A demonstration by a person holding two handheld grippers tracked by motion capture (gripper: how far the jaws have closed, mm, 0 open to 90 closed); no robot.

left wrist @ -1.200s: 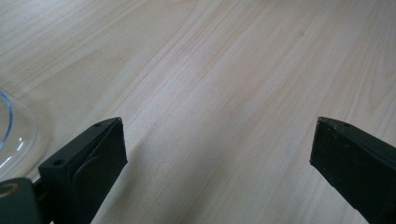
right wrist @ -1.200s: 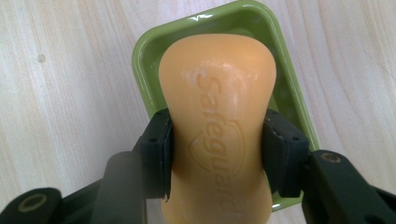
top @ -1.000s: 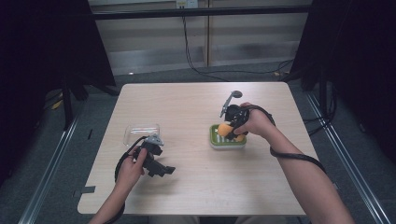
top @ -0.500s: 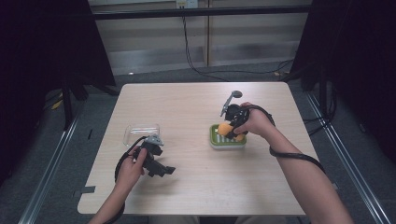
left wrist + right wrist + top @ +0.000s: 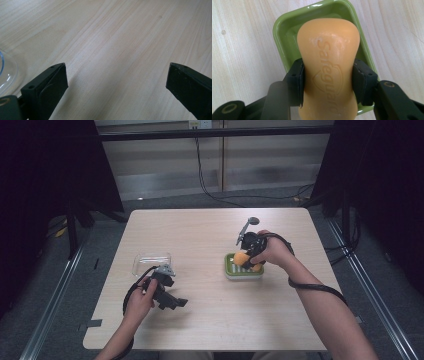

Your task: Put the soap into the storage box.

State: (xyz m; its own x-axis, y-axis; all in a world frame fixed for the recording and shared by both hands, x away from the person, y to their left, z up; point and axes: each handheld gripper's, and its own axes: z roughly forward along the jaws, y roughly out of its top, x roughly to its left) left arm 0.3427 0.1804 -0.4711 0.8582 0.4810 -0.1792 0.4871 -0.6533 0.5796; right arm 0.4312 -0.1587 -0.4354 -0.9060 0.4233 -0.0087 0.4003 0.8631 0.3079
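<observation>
Soap (image 5: pixel 328 65) clamped between jaws of my right gripper (image 5: pixel 248 251), held just above green dish (image 5: pixel 287 32). Left gripper (image 5: pixel 116 82) idle, jaws apart over bare table (image 5: pixel 200 235), clear lid (image 5: pixel 151 262) nearby. Remaining, I judge: set soap down, cover dish.

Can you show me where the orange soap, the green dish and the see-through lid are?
orange soap (image 5: pixel 328 57): right gripper view, its embossed face.
green dish (image 5: pixel 284 42): right gripper view, its left rim.
see-through lid (image 5: pixel 150 263): high view, its middle.
</observation>
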